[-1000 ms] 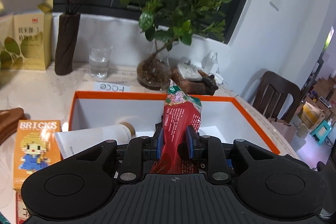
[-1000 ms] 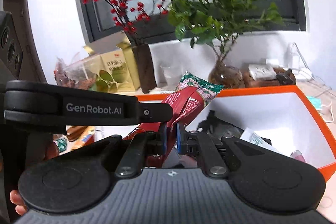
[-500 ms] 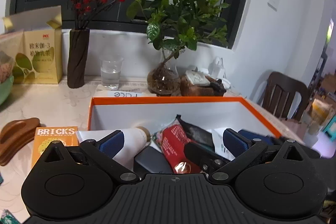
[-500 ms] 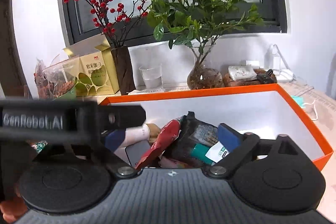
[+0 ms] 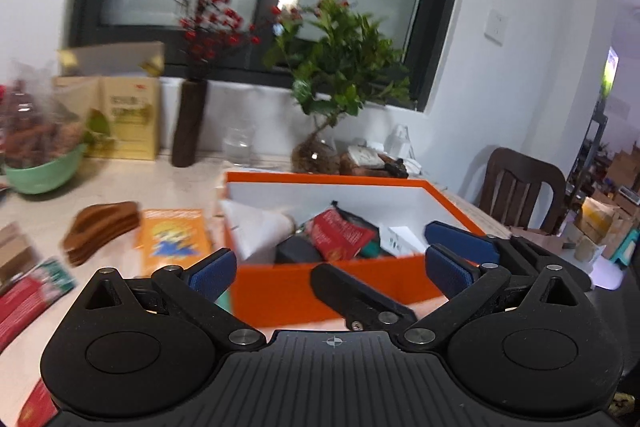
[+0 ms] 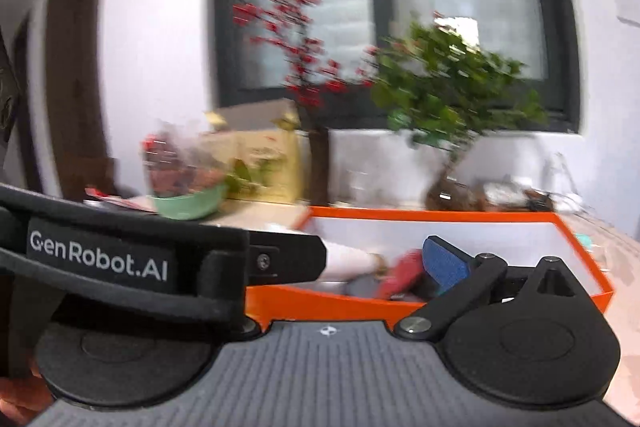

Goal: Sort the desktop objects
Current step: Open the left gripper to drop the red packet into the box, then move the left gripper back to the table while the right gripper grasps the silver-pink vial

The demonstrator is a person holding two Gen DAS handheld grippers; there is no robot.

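An orange box (image 5: 320,291) with white inner walls sits on the table, also seen in the right wrist view (image 6: 520,217). Inside lie a red snack packet (image 5: 340,237), a white bottle (image 5: 260,227), a black item (image 5: 296,251) and other small things. My left gripper (image 5: 328,267) is open and empty, in front of the box. My right gripper (image 6: 340,267) is open and empty, also before the box; its left finger is hidden behind the left gripper's body (image 6: 120,263). The packet also shows blurred in the right wrist view (image 6: 400,273).
On the table left of the box lie an orange BRICKS booklet (image 5: 174,239), a brown wooden piece (image 5: 102,227), a red packet (image 5: 28,299) and a green bowl (image 5: 44,171). A vase (image 5: 190,123), glass (image 5: 238,147), potted plant (image 5: 332,87) and chair (image 5: 520,191) stand behind.
Both grippers were shut on the red snack packet over the box, then opened and let it drop inside. Both have since pulled back and away from the box.
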